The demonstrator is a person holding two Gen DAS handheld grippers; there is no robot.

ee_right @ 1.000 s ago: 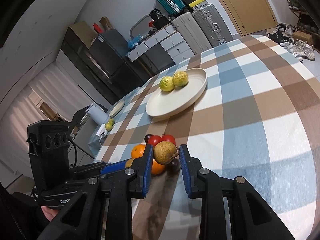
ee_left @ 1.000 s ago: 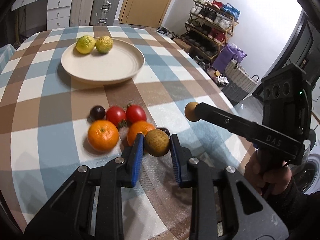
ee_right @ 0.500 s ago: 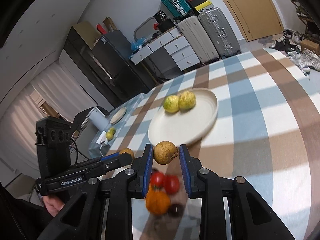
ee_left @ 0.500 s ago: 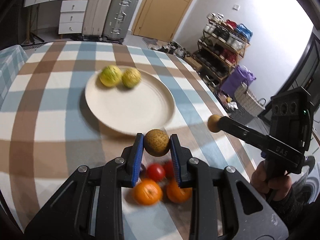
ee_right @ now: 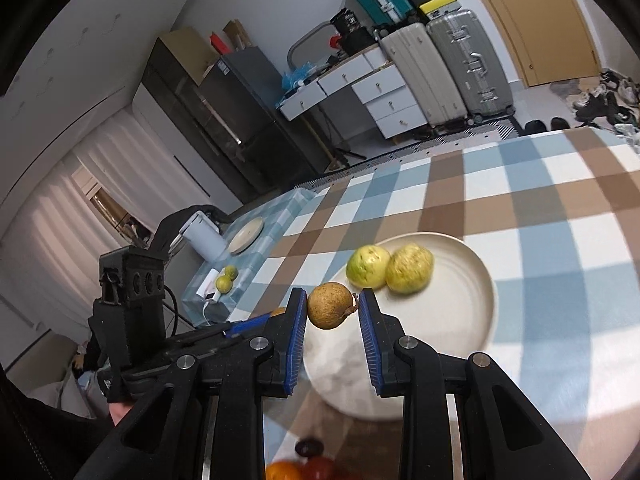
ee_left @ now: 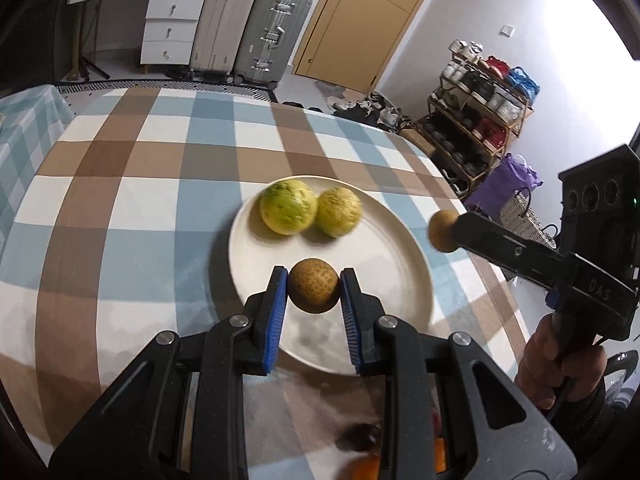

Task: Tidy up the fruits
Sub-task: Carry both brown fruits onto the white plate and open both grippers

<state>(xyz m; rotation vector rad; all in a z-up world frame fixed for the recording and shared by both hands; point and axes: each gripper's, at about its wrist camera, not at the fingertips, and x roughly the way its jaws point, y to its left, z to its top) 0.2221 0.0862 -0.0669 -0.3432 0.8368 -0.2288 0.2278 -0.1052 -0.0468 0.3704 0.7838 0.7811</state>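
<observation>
Above the cream plate (ee_left: 404, 248), the left gripper (ee_left: 314, 286) pinches a brown round fruit (ee_left: 314, 286) between its blue pads, two yellow-green fruits (ee_left: 310, 208) lie on the plate's far side, and the right gripper (ee_right: 330, 306) squeezes a brown fruit with a stem (ee_right: 330, 306).

"DAS" on the right claw (ee_left: 440, 232) body

Two fruits (ee_left: 310, 213) sit side by side on the plate's (ee_left: 404, 248) far half, on the table (ee_left: 132, 208).
</observation>
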